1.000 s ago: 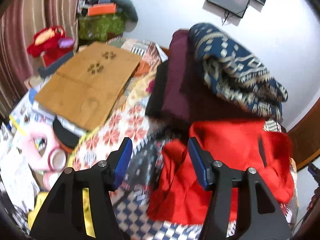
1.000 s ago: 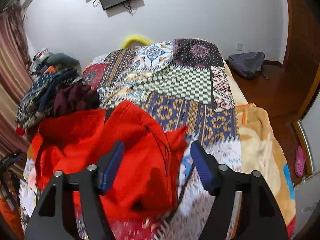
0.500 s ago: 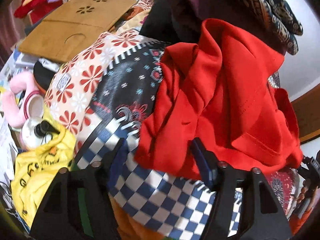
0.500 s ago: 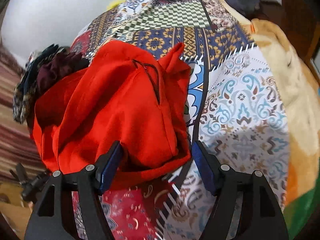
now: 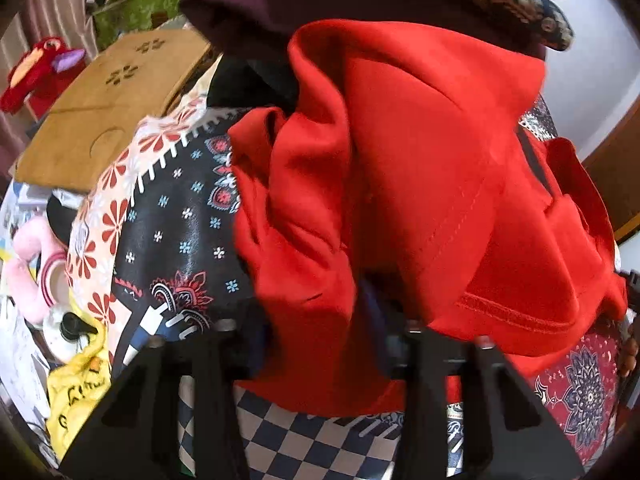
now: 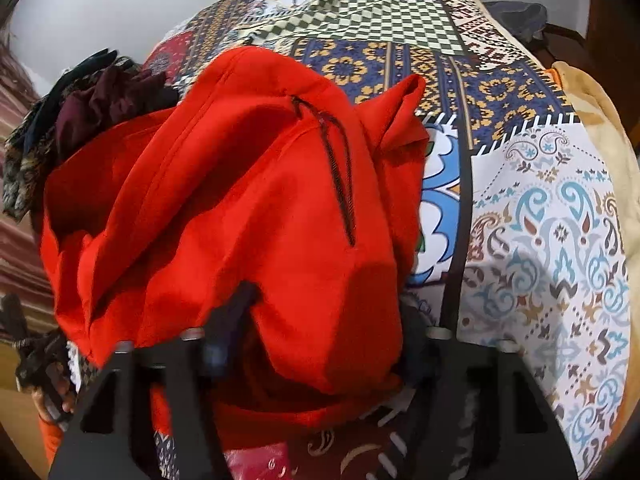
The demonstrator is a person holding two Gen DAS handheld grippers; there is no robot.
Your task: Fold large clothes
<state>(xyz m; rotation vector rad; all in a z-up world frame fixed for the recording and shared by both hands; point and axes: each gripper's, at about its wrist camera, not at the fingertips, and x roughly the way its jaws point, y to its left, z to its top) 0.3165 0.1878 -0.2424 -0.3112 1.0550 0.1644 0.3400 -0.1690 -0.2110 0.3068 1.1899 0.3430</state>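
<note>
Two wrist fisheyes, steeply downward and very close, both on the same red garment (image 5: 420, 184) atop the patchwork bedspread (image 6: 540, 220)

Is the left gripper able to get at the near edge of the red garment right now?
Probably yes. The left gripper has just been closing, with a fold of the red garment already between its fingers and nothing blocking it.

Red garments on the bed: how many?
1: a red garment bunched on the patchwork bedspread, beside the dark clothes pile. Others could be hidden beneath it.
</note>
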